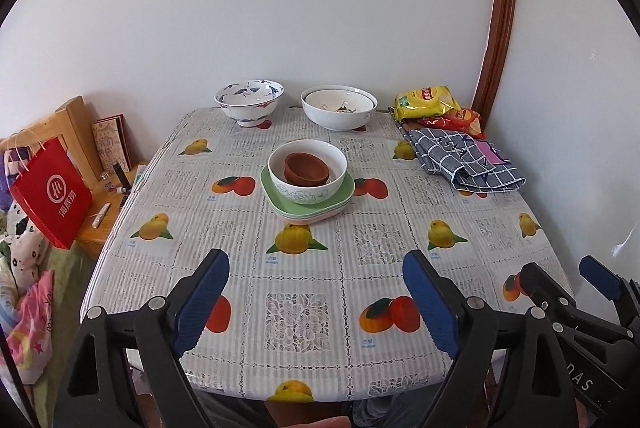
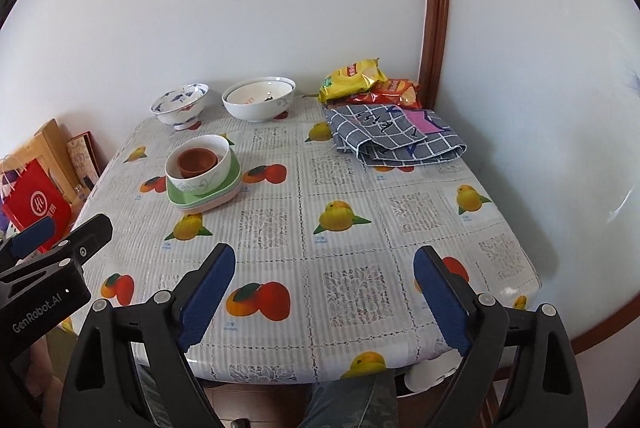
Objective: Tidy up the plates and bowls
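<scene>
"GenRobot.AI" printed on left gripper body; both it and right gripper hover over table's near edge, jaws spread, empty. Stacked bowls on plates mid-table; two bowls at far edge.

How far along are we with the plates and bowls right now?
Partly done. One stack is built mid-table: brown bowls nested in a white floral bowl on the green plates. Nothing is in hand: the left hand-held gripper and right hand-held gripper are both open and empty. Left: the blue-patterned bowl and the nested white bowls by the wall.
</scene>
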`<state>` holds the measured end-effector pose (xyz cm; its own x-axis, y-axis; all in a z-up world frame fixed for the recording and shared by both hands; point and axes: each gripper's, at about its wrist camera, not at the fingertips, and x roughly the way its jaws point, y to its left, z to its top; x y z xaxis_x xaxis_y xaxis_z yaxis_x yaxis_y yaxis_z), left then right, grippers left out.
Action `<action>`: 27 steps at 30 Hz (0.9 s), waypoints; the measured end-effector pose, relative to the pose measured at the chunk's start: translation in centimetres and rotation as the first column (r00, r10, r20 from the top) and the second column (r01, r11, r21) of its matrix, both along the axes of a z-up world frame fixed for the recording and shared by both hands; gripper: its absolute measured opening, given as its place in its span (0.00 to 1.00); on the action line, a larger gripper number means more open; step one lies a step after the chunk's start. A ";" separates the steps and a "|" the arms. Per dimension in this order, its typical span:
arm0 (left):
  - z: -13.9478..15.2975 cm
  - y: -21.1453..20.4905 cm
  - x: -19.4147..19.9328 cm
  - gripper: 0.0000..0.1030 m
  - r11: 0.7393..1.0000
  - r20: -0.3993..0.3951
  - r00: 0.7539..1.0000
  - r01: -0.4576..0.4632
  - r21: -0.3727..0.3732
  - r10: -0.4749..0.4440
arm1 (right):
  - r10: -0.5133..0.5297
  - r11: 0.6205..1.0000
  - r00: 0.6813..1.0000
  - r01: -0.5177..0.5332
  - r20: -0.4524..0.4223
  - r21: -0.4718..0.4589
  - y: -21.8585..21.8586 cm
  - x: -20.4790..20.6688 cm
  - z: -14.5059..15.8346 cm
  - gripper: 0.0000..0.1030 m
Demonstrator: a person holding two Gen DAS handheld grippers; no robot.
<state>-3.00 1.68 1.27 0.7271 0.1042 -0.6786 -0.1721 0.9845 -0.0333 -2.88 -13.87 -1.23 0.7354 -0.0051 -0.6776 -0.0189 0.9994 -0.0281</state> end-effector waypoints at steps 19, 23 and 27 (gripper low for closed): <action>-0.2 -0.4 -0.3 0.86 1.000 -0.004 1.000 0.012 -0.004 -0.012 | -0.021 1.000 1.000 0.021 0.001 0.007 -0.6 -0.5 0.1 0.88; -0.3 -0.5 -0.3 0.86 1.000 -0.005 1.000 0.013 -0.005 -0.013 | -0.023 1.000 1.000 0.023 0.002 0.007 -0.7 -0.5 0.1 0.88; -0.2 -0.6 -0.3 0.86 1.000 -0.005 1.000 0.016 -0.002 -0.016 | -0.028 1.000 1.000 0.028 0.001 0.007 -0.8 -0.5 0.2 0.88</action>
